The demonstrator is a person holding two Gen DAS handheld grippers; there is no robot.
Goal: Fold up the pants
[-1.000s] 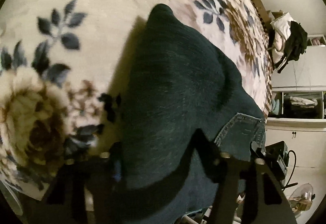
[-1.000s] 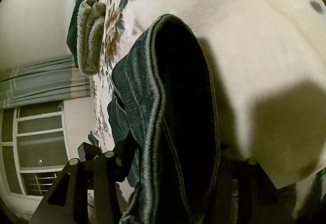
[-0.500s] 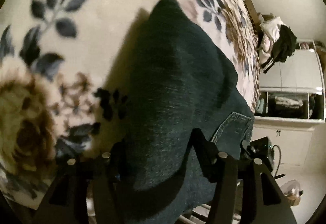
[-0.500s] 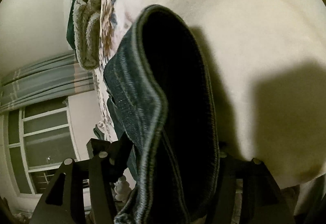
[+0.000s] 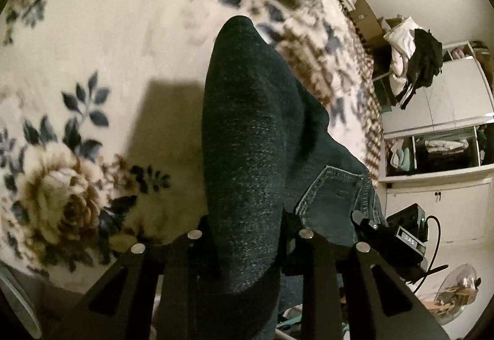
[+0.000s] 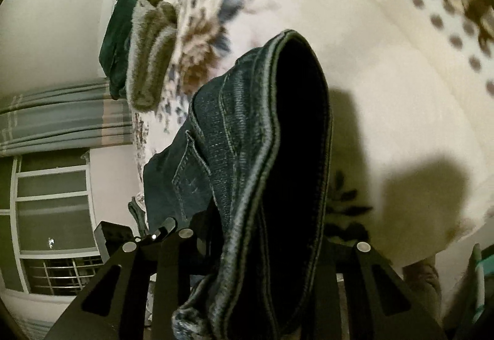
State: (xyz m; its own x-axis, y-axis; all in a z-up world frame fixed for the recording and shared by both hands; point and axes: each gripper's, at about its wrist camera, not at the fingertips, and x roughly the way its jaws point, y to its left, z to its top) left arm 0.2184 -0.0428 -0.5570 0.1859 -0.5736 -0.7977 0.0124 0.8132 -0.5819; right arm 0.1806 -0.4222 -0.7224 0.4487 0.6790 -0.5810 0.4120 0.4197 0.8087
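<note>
Floral blanket (image 5: 102, 40) lies beneath dark pants (image 5: 247, 139), clamped by left gripper (image 5: 247, 235) and right gripper (image 6: 265, 241).

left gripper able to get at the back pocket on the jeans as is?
Probably not. The left gripper is shut on a fold of the jeans, so it is occupied; the back pocket lies beside it, uncovered.

Dim warm light, hard dark shadows, motion blur, fisheye warping at edges
</note>
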